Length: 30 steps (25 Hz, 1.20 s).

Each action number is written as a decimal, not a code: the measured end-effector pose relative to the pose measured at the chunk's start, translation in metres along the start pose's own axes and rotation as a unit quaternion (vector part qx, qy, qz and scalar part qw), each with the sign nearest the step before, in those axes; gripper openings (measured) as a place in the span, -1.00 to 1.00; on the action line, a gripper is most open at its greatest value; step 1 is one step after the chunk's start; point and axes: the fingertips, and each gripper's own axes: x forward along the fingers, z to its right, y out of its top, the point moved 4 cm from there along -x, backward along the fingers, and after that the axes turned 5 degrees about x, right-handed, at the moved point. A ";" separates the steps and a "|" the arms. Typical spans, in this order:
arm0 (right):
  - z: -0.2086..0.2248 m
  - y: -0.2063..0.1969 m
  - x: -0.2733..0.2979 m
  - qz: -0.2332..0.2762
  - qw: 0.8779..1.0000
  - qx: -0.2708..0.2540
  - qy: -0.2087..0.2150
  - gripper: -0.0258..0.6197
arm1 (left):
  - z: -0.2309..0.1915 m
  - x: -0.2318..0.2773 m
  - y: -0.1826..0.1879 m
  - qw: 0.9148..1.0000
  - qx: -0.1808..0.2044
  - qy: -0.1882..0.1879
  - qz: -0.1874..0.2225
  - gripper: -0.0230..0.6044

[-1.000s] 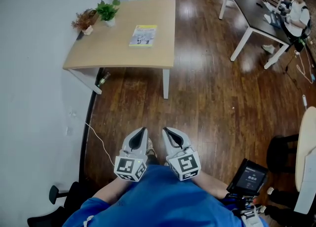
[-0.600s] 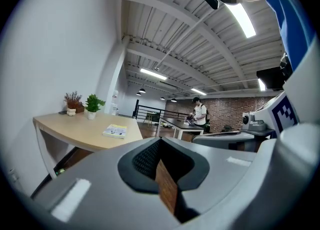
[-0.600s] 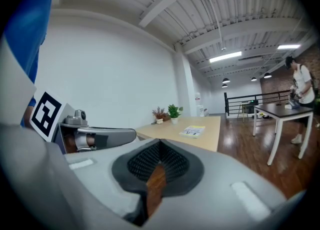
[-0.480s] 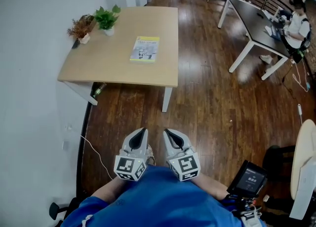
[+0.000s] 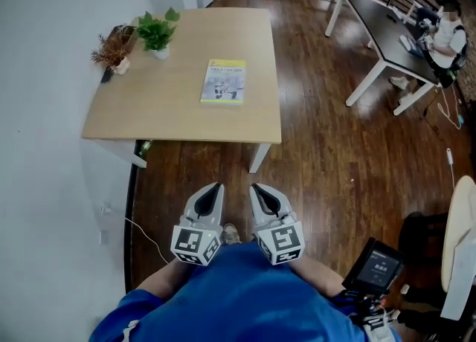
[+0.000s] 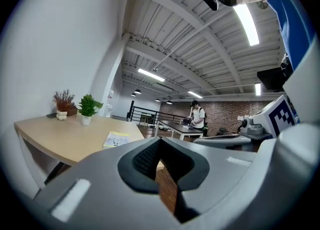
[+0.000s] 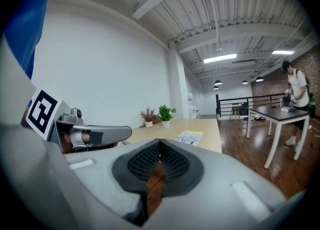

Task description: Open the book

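Note:
A closed book with a yellow-and-white cover lies flat on the light wooden table, toward its right side. It also shows as the book in the left gripper view and the book in the right gripper view. My left gripper and right gripper are held side by side close to my body, over the wooden floor and well short of the table. Both point toward the table. Each has its jaws together with nothing between them, as the left gripper and right gripper show.
A green potted plant and a dried plant stand at the table's far left by the white wall. A dark table with a seated person is at the far right. A tablet sits low right.
The table and book have come nearer and lower in the head view as I walk toward them. Both grippers stay shut and side by side in front of me.

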 end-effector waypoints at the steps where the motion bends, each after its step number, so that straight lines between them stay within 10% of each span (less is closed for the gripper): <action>1: -0.001 0.000 0.006 -0.003 1.000 0.000 -0.001 -0.91 | -0.007 0.002 0.000 1.000 -0.003 0.001 -0.002 -0.91; 30: 0.174 0.041 0.181 -0.043 0.998 0.029 0.030 -0.91 | -0.082 0.238 0.008 0.996 0.009 0.041 -0.075 -0.91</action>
